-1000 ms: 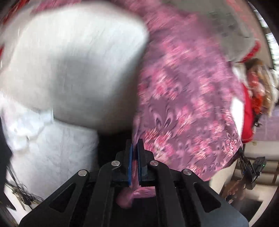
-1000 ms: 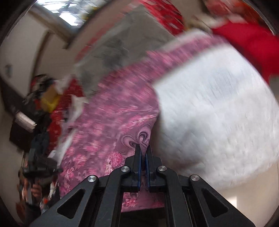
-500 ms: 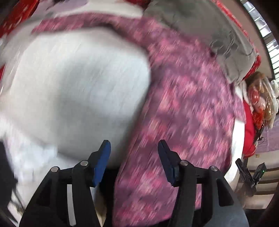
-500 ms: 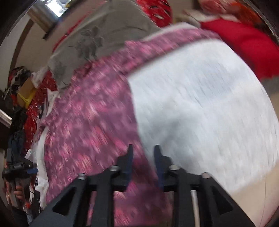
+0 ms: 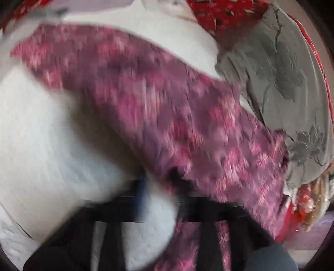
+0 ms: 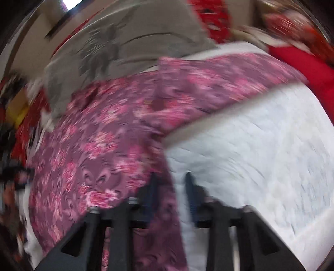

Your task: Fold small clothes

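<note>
A purple garment with a pink flower print (image 5: 167,116) lies spread on a white quilted surface (image 5: 41,141); it also shows in the right wrist view (image 6: 108,141), with one part lying folded over toward the far right. My left gripper (image 5: 160,200) is blurred by motion; its jaws stand apart over the garment's near edge and hold nothing. My right gripper (image 6: 171,187) is open, its blue pads (image 6: 191,187) apart over the garment's edge where it meets the white surface (image 6: 261,150).
A grey cloth with a flower print (image 5: 281,73) lies beyond the garment, also in the right wrist view (image 6: 125,45). Red fabric (image 6: 302,62) lies at the far right, and red patterned cloth (image 5: 219,12) at the back. Clutter sits at the left edge (image 6: 14,108).
Both grippers were shut on the garment's edge a second ago; both have opened, let it go and pulled back. The garment now lies flat with a fold in it.
</note>
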{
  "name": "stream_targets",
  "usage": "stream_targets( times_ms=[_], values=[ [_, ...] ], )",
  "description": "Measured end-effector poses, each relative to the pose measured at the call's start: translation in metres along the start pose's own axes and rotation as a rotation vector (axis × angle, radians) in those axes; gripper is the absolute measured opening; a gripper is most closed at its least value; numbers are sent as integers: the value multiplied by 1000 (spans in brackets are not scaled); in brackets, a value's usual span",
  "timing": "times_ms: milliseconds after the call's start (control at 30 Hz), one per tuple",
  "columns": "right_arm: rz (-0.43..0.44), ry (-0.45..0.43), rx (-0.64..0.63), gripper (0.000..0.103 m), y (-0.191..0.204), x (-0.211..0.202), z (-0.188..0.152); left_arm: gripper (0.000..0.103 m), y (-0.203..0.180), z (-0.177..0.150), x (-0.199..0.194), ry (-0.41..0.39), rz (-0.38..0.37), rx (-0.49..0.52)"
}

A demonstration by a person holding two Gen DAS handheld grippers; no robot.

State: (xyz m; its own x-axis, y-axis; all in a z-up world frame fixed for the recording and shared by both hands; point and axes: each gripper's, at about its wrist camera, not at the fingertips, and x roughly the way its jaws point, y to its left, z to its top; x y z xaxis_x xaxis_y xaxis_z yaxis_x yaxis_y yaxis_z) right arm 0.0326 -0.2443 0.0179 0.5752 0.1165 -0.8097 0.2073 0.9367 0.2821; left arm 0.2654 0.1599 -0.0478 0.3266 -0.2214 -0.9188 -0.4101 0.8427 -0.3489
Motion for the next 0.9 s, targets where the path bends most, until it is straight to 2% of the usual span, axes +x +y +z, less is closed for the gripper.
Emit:
stream_targets(
  times_ms=[67, 133, 200, 267, 333, 367, 400, 433, 467, 500, 633, 700, 800, 833, 900],
  values=[
    [-14, -41, -43, 3, 5, -7, 5, 3, 8, 6, 0, -22, 50, -9],
    [-21, -76, -3, 3, -3, -9, 9, 5, 12, 7, 8, 2, 82, 13],
    [-35, -1, 13, 3, -12, 8, 5, 6, 13, 0, 2, -15, 76, 29],
    [-14, -9, 19, 5, -16, 3, 4, 9, 10, -12, -7, -2, 58, 44],
    [29, -26, 86, 10, -30, -10, 10, 14, 4, -34, -20, 19, -15, 94],
    [40, -59, 134, 11, -45, -21, 15, 16, 0, -46, -28, 18, -43, 129],
    [39, -97, 192, 15, -67, -31, 22, 26, -6, -56, -34, 18, -56, 166],
    [18, -131, 263, 24, -92, -40, 29, 40, -17, -69, -37, 15, -63, 206],
    [-9, -159, 339, 35, -118, -46, 35, 46, -29, -85, -42, 2, -73, 264],
    [-37, -188, 434, 37, -150, -52, 41, 51, -39, -95, -43, -10, -76, 305],
    [-95, -269, 746, 38, -261, -63, 54, 52, -79, -127, -29, 1, -62, 455],
    [-61, -299, 881, 41, -302, -59, 58, 52, -95, -136, -16, 21, -63, 484],
    [34, -327, 992, 50, -333, -38, 70, 52, -112, -146, -2, 59, -69, 499],
    [63, -313, 1011, 57, -340, -25, 76, 52, -116, -147, 2, 68, -68, 504],
    [61, -277, 1024, 57, -347, -3, 89, 52, -122, -150, 7, 72, -66, 513]
  ],
)
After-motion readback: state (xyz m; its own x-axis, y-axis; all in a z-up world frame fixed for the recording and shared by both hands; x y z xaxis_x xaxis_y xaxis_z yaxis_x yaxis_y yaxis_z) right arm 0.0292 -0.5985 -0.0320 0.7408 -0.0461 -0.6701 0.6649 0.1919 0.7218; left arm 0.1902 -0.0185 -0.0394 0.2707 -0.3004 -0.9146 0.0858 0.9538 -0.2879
